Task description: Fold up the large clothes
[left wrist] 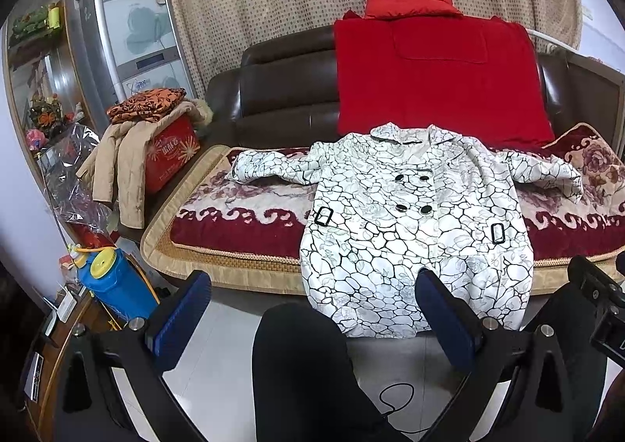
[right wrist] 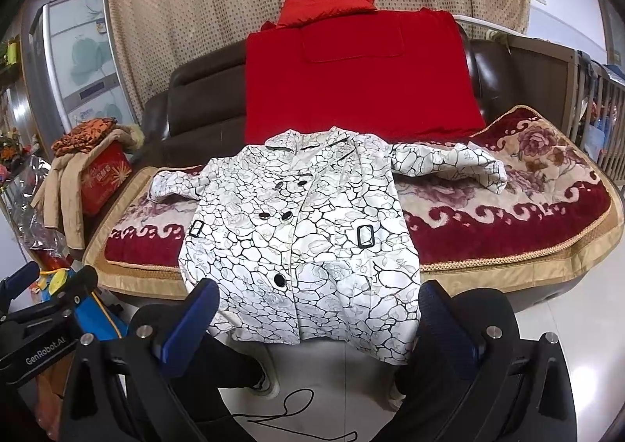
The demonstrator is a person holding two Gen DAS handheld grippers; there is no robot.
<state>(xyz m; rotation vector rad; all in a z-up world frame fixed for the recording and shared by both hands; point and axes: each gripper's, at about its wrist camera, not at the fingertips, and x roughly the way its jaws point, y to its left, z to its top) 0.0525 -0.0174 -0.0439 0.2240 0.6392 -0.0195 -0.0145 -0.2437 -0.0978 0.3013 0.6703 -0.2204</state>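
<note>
Both grippers hang released and clear of the cloth: our left gripper [left wrist: 312, 309] and right gripper [right wrist: 316, 313] each have jaws spread wide, holding nothing, in front of the sofa [left wrist: 273, 82]. Our white patterned coat [left wrist: 414, 215] lies front up on the floral cover [left wrist: 242, 207], sleeves out to either side, hem draping over the front edge. We judge folding has not begun; we should pinch each sleeve near its cuff and bring it flat across the chest, keeping the buttons from bunching.

White coat [left wrist: 414, 231] with black crackle print, spread flat, front up, collar toward 12 o'clock, hem overhanging at 6.
</note>
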